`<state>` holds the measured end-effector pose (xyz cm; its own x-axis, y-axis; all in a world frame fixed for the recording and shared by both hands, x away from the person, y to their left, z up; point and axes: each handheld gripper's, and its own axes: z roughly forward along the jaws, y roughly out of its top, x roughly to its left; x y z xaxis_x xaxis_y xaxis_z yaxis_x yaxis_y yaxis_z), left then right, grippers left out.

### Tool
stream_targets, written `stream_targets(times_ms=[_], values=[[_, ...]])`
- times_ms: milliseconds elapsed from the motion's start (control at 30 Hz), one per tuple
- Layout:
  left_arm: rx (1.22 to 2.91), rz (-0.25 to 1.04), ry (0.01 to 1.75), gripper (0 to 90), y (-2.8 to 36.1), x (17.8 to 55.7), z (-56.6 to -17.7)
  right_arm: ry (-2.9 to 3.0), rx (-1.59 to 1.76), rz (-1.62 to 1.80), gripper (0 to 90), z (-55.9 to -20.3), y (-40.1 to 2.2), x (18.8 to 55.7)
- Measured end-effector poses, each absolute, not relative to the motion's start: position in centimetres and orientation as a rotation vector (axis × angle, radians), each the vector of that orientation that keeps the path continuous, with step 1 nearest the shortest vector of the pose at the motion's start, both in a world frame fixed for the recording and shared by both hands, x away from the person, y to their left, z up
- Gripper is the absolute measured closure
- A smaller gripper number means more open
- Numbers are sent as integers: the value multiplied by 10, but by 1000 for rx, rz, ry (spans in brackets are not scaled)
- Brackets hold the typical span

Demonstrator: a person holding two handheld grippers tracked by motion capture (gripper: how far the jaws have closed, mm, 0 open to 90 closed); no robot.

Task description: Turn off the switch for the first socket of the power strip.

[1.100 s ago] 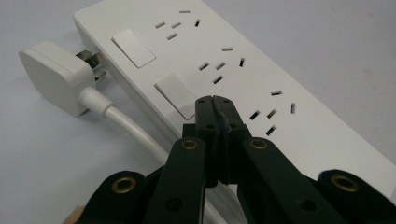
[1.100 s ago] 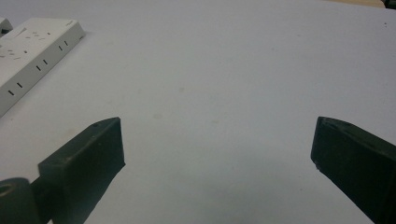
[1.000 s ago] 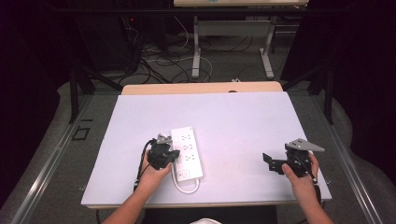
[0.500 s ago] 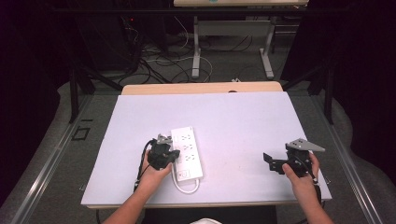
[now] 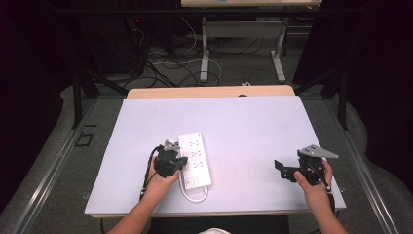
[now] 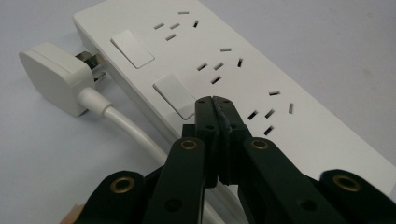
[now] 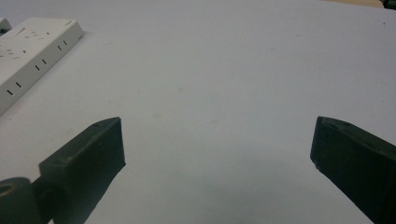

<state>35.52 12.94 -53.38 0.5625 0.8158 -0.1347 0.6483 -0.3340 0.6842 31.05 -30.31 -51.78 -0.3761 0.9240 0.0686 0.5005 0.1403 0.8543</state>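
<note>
- Left gripper (image 6: 215,101): jaws pressed together, empty, tips at a rocker switch (image 6: 175,94) on the white power strip (image 6: 280,79).
- Right gripper (image 7: 217,140): jaws spread wide, empty, above the table (image 7: 224,60).

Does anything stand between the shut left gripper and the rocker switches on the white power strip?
Nothing visible does. The left gripper hovers with jaws shut at the nearer white rocker switch of the white plastic power strip; contact is unclear.
</note>
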Motion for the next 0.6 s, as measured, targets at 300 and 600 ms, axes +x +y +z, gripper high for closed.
stream_targets(times_ms=[300,600], values=[[2057,288,1171,880,131,351,-528,1945,1356,1150,25,-518,-303,311],[2044,287,1176,869,134,349,-525,1948,1347,1158,55,-518,-302,312]])
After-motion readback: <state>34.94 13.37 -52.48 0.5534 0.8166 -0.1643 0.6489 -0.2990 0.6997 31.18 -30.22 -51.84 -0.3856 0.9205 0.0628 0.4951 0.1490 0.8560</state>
